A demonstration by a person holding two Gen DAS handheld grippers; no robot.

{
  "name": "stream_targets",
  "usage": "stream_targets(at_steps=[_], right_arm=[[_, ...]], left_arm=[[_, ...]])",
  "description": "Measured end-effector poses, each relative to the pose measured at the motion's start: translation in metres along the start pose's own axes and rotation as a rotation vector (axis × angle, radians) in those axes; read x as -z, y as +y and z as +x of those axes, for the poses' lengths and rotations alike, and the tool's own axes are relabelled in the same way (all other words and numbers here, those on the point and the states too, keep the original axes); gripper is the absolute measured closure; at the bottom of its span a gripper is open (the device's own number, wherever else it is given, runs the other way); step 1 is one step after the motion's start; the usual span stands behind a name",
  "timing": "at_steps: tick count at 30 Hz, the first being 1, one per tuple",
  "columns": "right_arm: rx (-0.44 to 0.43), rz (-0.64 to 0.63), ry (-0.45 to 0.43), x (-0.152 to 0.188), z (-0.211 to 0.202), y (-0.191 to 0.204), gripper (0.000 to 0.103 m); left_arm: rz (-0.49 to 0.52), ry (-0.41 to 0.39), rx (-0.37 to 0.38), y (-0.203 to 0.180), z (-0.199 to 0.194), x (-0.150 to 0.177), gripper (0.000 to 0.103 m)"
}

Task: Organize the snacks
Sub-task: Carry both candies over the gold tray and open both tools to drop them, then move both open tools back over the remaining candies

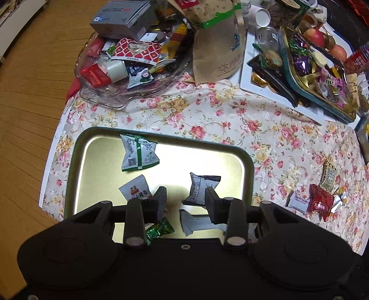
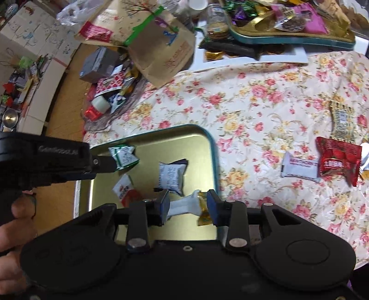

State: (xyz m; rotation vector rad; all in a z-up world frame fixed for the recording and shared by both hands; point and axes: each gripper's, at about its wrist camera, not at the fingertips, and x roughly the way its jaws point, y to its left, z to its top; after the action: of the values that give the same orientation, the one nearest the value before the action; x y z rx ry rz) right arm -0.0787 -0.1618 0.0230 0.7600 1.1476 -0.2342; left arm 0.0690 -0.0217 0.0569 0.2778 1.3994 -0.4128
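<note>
A floral tablecloth [image 1: 230,120] covers the table. On it lies a shallow gold tin tray [image 1: 161,136] with a dark green rim, holding small snack packets: a white-and-green one [image 1: 138,153] at the far side, a white packet with a dark edge [image 1: 200,189], a white-and-red one [image 1: 135,190], a green candy [image 1: 159,230] and a white-and-gold wrapped candy [image 2: 191,205] at the near edge.

A glass dish [image 1: 110,92] at the far left is piled with wrappers under a grey box [image 1: 122,18]. A green-rimmed tin [image 1: 322,92] at the far right is filled with purple and gold sweets.

The left gripper [image 1: 185,203] hangs over the tray, fingers wide and empty. The right gripper [image 2: 188,205] has its jaws slightly parted around the white-and-gold candy; whether the pads press it I cannot tell.

Loose on the cloth right of the tray lie a red packet [image 2: 339,159] and a white hawthorn bar [image 2: 299,168]. Only the right wrist view shows a hand [image 2: 13,233] and the left gripper from the side; only the left shows the green candy.
</note>
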Motion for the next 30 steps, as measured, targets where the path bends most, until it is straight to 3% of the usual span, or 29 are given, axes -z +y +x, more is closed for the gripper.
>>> stream_targets(at_steps=[13, 30], right_arm=[[0.103, 0.105, 0.006, -0.004, -0.005, -0.049, 0.064], [0.172, 0.270, -0.008, -0.001, -0.025, -0.124, 0.064]], left_arm=[[0.081, 0.014, 0.034, -0.042, -0.001, 0.005, 0.057], [0.191, 0.035, 0.052, -0.112, 0.005, 0.014, 0.057]])
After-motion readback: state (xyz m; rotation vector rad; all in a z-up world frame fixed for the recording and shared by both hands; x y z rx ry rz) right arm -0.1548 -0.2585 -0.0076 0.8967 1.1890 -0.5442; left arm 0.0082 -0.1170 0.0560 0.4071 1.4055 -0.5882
